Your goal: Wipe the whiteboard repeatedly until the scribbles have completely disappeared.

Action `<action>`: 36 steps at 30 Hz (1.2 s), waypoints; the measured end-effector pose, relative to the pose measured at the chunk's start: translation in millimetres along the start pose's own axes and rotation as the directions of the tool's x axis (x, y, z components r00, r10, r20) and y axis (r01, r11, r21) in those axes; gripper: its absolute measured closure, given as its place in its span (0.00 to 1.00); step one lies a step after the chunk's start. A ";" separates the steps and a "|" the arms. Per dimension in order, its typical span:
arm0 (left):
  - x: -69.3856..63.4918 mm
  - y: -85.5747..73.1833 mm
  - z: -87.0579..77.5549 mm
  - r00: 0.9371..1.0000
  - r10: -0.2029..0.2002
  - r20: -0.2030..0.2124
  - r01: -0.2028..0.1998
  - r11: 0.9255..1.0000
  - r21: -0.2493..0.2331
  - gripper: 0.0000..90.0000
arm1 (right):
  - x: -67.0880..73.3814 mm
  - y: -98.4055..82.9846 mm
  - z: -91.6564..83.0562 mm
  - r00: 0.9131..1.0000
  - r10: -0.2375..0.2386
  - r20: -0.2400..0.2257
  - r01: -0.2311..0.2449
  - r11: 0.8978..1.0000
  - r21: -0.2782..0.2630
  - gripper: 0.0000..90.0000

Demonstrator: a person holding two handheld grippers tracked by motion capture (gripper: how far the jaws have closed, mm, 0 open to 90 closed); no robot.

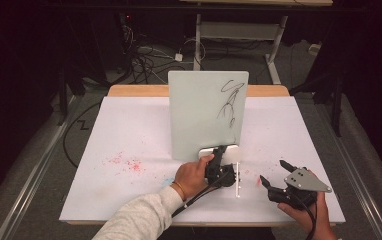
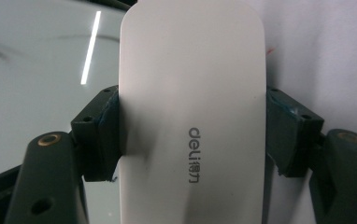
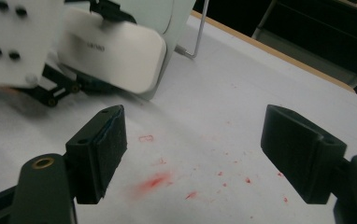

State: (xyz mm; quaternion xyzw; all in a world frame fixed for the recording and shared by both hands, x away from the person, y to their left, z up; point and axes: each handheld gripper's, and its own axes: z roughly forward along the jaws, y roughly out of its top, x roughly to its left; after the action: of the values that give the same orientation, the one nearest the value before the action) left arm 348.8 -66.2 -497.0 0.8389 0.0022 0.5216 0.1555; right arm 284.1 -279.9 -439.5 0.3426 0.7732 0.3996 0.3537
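A pale whiteboard [image 1: 206, 112] stands upright on the table, with black scribbles [image 1: 230, 102] on its upper right. At its bottom edge my left gripper [image 1: 218, 152] is shut on a white deli eraser [image 1: 231, 151], which rests against the board. In the left gripper view the eraser [image 2: 193, 107] sits clamped between both pads, with the board [image 2: 36, 70] behind it. My right gripper [image 1: 274, 171] hovers open near the table's front right, jaws wide apart. In the right gripper view nothing lies between the fingers of this gripper [image 3: 195, 144], and the eraser [image 3: 116, 53] appears farther off at upper left.
The white table cover [image 1: 129, 130] carries red marker smears [image 1: 129, 164], and more red smears [image 3: 153, 181] lie under the right gripper. A thin metal prop [image 1: 238, 180] of the board reaches toward the front edge. Cables and a desk frame [image 1: 239, 30] lie on the floor beyond.
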 end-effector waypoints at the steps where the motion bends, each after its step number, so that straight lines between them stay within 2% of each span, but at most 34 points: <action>1: 0.0 0.0 0.0 1.000 0.000 0.000 0.000 1.000 0.000 0.32 | -0.6 -0.1 -0.4 1.000 0.003 0.005 -0.003 1.000 -0.003 0.26; 3: -0.5 2.1 0.8 1.000 0.005 -0.003 -0.005 1.000 0.000 0.32 | -2.2 -0.5 -1.2 1.000 0.012 0.005 -0.012 1.000 -0.003 0.26; 4: 3.3 2.1 0.8 1.000 -0.001 0.013 0.001 1.000 -0.007 0.32 | -2.6 -0.7 -1.4 1.000 0.017 0.008 -0.017 1.000 -0.006 0.26; 6: 9.8 2.5 0.3 1.000 0.005 -0.014 -0.005 1.000 -0.010 0.32 | -3.3 -0.6 -1.9 1.000 0.018 0.011 -0.018 1.000 -0.007 0.26; 7: 14.6 2.6 0.5 0.999 -0.005 -0.035 0.005 1.000 -0.017 0.32 | -3.3 -0.5 -2.0 1.000 0.020 0.013 -0.020 1.000 -0.009 0.26; 9: 31.1 2.5 -1.7 0.999 -0.030 -0.045 0.029 0.999 -0.022 0.32 | -3.4 -0.4 -2.1 1.000 0.020 0.014 -0.020 1.000 -0.010 0.26; 10: 31.1 2.5 -1.7 0.999 -0.030 -0.045 0.029 0.999 -0.022 0.32 | -3.5 -0.5 -2.0 1.000 0.019 0.014 -0.019 1.000 -0.010 0.26; 11: 48.5 2.3 -3.8 0.995 -0.062 -0.081 0.060 0.998 -0.023 0.32 | -3.6 -0.5 -2.0 1.000 0.019 0.015 -0.018 1.000 -0.009 0.26; 12: 48.5 2.3 -3.8 0.995 -0.062 -0.081 0.060 0.998 -0.023 0.32 | -3.6 -0.5 -2.0 1.000 0.019 0.015 -0.018 1.000 -0.009 0.26; 13: 59.9 1.3 -5.5 0.991 -0.089 -0.097 0.087 0.996 -0.027 0.32 | -3.6 -0.5 -2.0 1.000 0.019 0.016 -0.019 1.000 -0.009 0.26; 14: 72.2 -0.8 -7.6 0.986 -0.147 -0.082 0.144 0.989 -0.041 0.32 | -4.2 -0.6 -2.4 1.000 0.019 0.016 -0.019 1.000 -0.010 0.26; 15: 73.0 -0.9 -8.0 0.986 -0.150 -0.078 0.147 0.988 -0.038 0.32 | -4.3 -0.5 -2.7 1.000 0.020 0.016 -0.019 1.000 -0.009 0.26; 16: 73.0 -0.9 -8.0 0.986 -0.150 -0.078 0.147 0.988 -0.038 0.32 | -4.7 -0.4 -3.0 1.000 0.018 0.017 -0.018 1.000 -0.011 0.26; 17: 65.2 1.5 -6.5 0.988 -0.108 -0.114 0.107 0.994 -0.014 0.32 | -5.3 -0.4 -3.1 1.000 0.018 0.017 -0.018 1.000 -0.012 0.26; 20: 49.4 2.1 -4.0 0.991 -0.098 -0.087 0.096 0.995 -0.022 0.32 | -5.7 -0.3 -3.7 0.999 0.026 0.020 -0.026 1.000 -0.015 0.26; 21: 49.4 2.1 -4.0 0.991 -0.098 -0.087 0.096 0.995 -0.022 0.32 | -6.0 -0.4 -4.2 0.999 0.028 0.020 -0.028 0.999 -0.016 0.26; 22: 39.0 2.8 -2.5 0.994 -0.081 -0.080 0.080 0.997 -0.018 0.32 | -6.4 -0.5 -4.5 0.999 0.029 0.020 -0.029 0.999 -0.016 0.26; 24: 28.0 2.8 -1.7 0.997 -0.066 -0.033 0.066 0.998 -0.016 0.32 | -6.6 -0.4 -4.6 0.999 0.033 0.023 -0.032 0.999 -0.016 0.26; 25: 19.6 2.3 -1.3 0.999 -0.039 -0.019 0.039 0.999 -0.008 0.32 | -6.5 -0.5 -4.6 0.999 0.032 0.021 -0.031 0.999 -0.016 0.26; 26: 19.6 2.3 -1.3 0.999 -0.039 -0.019 0.039 0.999 -0.008 0.32 | -6.5 -0.5 -4.6 0.999 0.032 0.021 -0.031 0.999 -0.016 0.26; 27: 9.3 0.5 0.2 1.000 0.002 -0.028 -0.002 1.000 -0.003 0.32 | -6.3 -0.4 -4.2 0.999 0.024 0.021 -0.024 1.000 -0.015 0.26; 29: 6.6 -1.0 0.3 1.000 0.007 -0.024 -0.007 1.000 -0.003 0.32 | -6.1 -0.5 -4.1 0.999 0.024 0.020 -0.024 1.000 -0.014 0.26; 30: 4.8 -5.2 -1.2 1.000 -0.019 0.009 0.019 1.000 -0.003 0.32 | -6.2 -0.6 -3.9 1.000 0.023 0.021 -0.022 1.000 -0.014 0.26; 32: 1.3 -12.1 -2.7 1.000 -0.004 -0.001 0.004 1.000 -0.002 0.32 | -6.1 -0.5 -4.2 1.000 0.022 0.021 -0.022 1.000 -0.014 0.26; 35: 6.6 -24.2 -6.5 0.999 -0.037 0.009 0.037 0.999 0.006 0.32 | -6.1 -0.6 -4.8 0.999 0.025 0.023 -0.025 1.000 -0.014 0.26; 36: 8.4 -27.8 -8.2 0.999 -0.032 0.015 0.031 0.999 0.019 0.32 | -6.1 -0.8 -5.1 0.999 0.028 0.024 -0.027 1.000 -0.014 0.26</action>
State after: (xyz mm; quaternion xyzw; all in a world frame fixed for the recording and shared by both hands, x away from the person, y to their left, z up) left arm 349.8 -36.2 -493.6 0.8440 0.0191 0.5128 0.1559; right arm 282.9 -287.2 -436.3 0.3557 0.7612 0.4055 0.3599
